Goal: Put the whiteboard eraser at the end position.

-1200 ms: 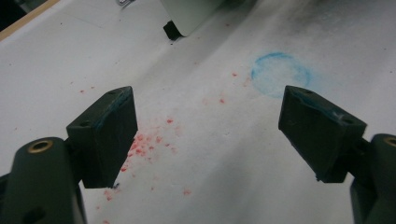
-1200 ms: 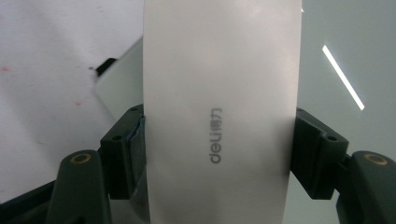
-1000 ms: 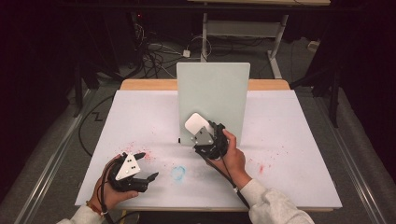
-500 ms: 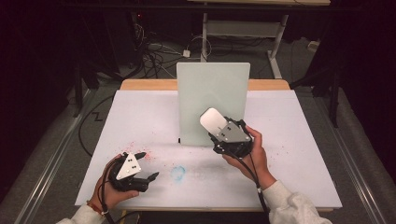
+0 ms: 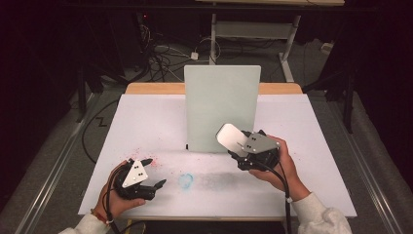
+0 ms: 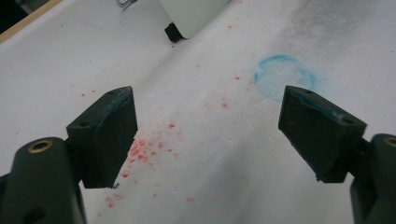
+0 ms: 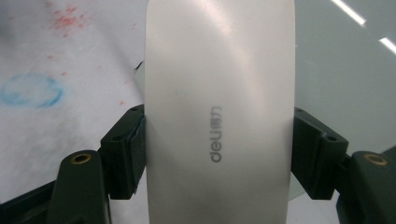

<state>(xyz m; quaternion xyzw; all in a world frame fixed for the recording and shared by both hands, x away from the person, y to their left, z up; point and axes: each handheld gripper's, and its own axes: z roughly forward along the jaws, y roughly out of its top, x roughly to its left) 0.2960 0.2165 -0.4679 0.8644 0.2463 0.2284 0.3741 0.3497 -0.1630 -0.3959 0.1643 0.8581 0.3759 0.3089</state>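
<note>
Right hand-held gripper (image 7: 218,154) clamps white eraser (image 7: 219,93) — before upright board (image 5: 222,107).

Upright board (image 5: 221,109) stands centre of frame on table (image 5: 146,122). Eraser (image 5: 231,137) sits just in front of board's lower right, w/ right gripper (image 5: 242,152) below it. Left gripper (image 5: 148,175) at lower left; ring mark (image 5: 185,181) between grippers.

R claw (image 7: 219,154) clamped on a white eraser (image 7: 219,93) w/ grey "deli" logo, jaws pressing its two long sides. Eraser stands lengthwise up the middle. Behind, at left: white bench (image 7: 70,126) w/ blue chalky ring (image 7: 30,91) & red specks (image 7: 67,18). At right: pale green board (image 7: 345,79) w/ light reflections.
</note>
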